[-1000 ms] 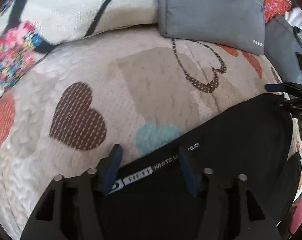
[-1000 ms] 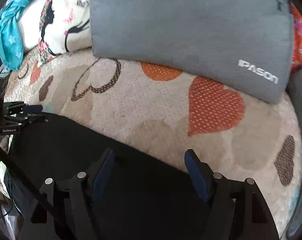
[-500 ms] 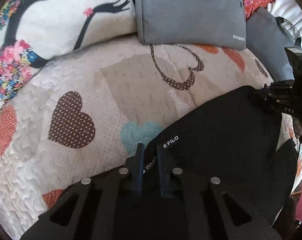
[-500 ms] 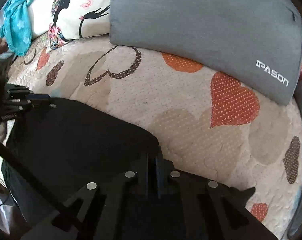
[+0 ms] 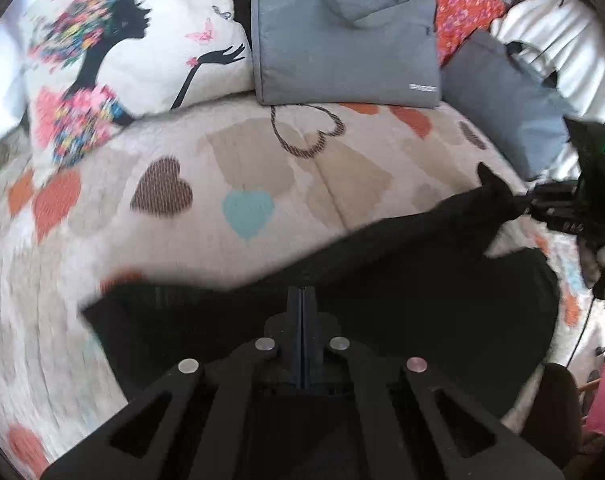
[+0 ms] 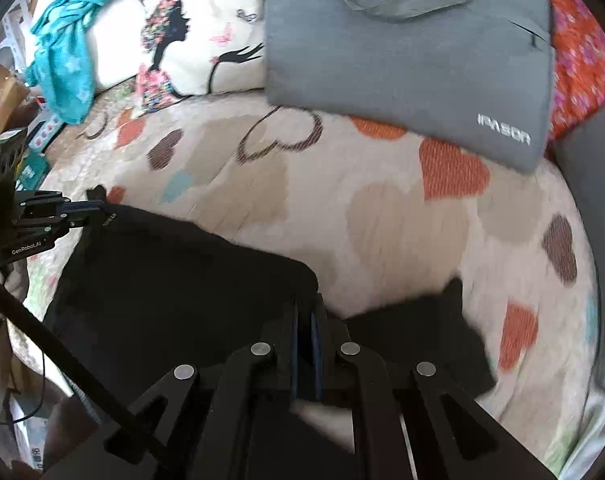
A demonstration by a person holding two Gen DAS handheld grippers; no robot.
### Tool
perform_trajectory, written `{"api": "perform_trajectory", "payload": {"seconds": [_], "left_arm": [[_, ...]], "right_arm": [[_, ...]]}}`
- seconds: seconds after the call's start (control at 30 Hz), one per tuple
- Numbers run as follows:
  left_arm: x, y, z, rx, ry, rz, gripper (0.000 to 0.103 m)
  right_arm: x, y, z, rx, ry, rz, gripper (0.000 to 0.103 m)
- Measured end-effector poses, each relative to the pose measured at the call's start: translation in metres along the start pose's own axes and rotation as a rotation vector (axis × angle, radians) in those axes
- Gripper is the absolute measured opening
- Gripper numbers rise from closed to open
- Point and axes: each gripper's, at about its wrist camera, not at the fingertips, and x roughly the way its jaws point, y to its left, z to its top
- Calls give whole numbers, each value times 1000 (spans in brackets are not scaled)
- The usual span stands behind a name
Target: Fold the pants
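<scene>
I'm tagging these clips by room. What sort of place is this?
Most likely a bedroom at home: black pants lie on a cream quilted bedspread with printed hearts, with a white pillow showing a woman's silhouette and a grey fabric laptop bag behind.

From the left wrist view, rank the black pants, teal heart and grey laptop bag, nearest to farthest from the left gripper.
1. Black pants: pinched in the left gripper.
2. Teal heart: on the quilt beyond, slightly left.
3. Grey laptop bag: propped at the back.
</scene>
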Motion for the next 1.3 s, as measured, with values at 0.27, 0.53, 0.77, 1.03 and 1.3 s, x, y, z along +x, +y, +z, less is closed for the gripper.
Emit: {"api": "perform_trajectory", "payload": {"seconds": [0.27, 0.53, 0.77, 1.03, 1.3], "left_arm": [[-48, -4, -95, -179, -46, -28, 0], [-41, 53, -94, -521, -72, -101, 22], [8, 59, -40, -617, -63, -137, 52], [56, 79, -25, -759, 44, -108, 5], [-30, 56, -87, -756, -110, -106, 5]], "right_arm": [[-18, 40, -103, 69, 31, 65, 6], [-17, 45, -143, 150, 39, 72, 6], [-7, 41, -141, 166, 52, 94, 6], [-5, 35, -144, 200, 35, 124, 6], [-32, 39, -157, 211, -17, 136, 6]]}}
